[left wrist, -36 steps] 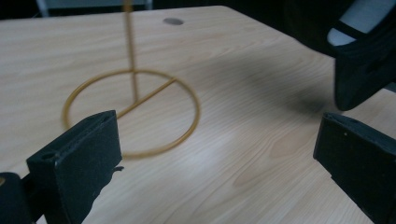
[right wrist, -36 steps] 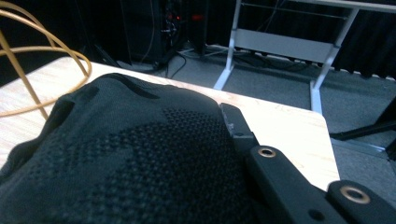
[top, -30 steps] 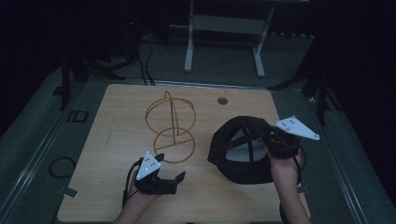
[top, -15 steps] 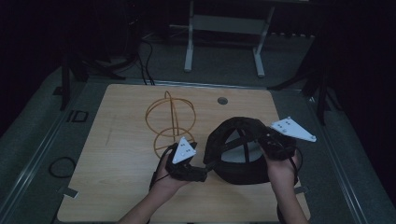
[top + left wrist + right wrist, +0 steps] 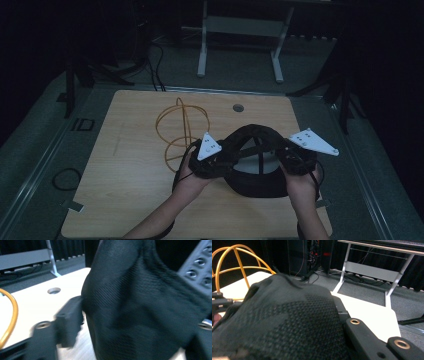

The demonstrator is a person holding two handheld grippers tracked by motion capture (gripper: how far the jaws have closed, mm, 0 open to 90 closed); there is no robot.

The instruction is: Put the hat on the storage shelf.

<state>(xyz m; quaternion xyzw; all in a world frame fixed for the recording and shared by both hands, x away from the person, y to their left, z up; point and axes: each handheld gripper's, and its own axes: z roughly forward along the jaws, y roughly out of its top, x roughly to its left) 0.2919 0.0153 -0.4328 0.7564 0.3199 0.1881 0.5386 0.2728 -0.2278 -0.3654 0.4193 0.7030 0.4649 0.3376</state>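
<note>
A black mesh fabric cap [image 5: 255, 186] is held above the wooden table [image 5: 125, 165] right of centre, opening turned up. My right gripper [image 5: 289, 161] is shut on the cap's right rim; in the right gripper view the fabric [image 5: 287, 322] drapes over the jaws. My left gripper [image 5: 222, 161] is at the cap's left rim. In the left gripper view its jaws stand wide apart with the cap's fabric [image 5: 130, 305] between them, blurred. An orange wire frame [image 5: 180, 120] stands just left of the cap.
A round cable hole [image 5: 238, 107] sits near the table's far edge. A white metal stand [image 5: 240, 25] is on the floor beyond the table. Cables [image 5: 65, 177] lie on the floor at the left. The wire frame [image 5: 237, 258] rises close behind the cap.
My left gripper has moved right from the table's front left to the cap's left rim. The right gripper has kept hold and shifted the cap slightly left.
</note>
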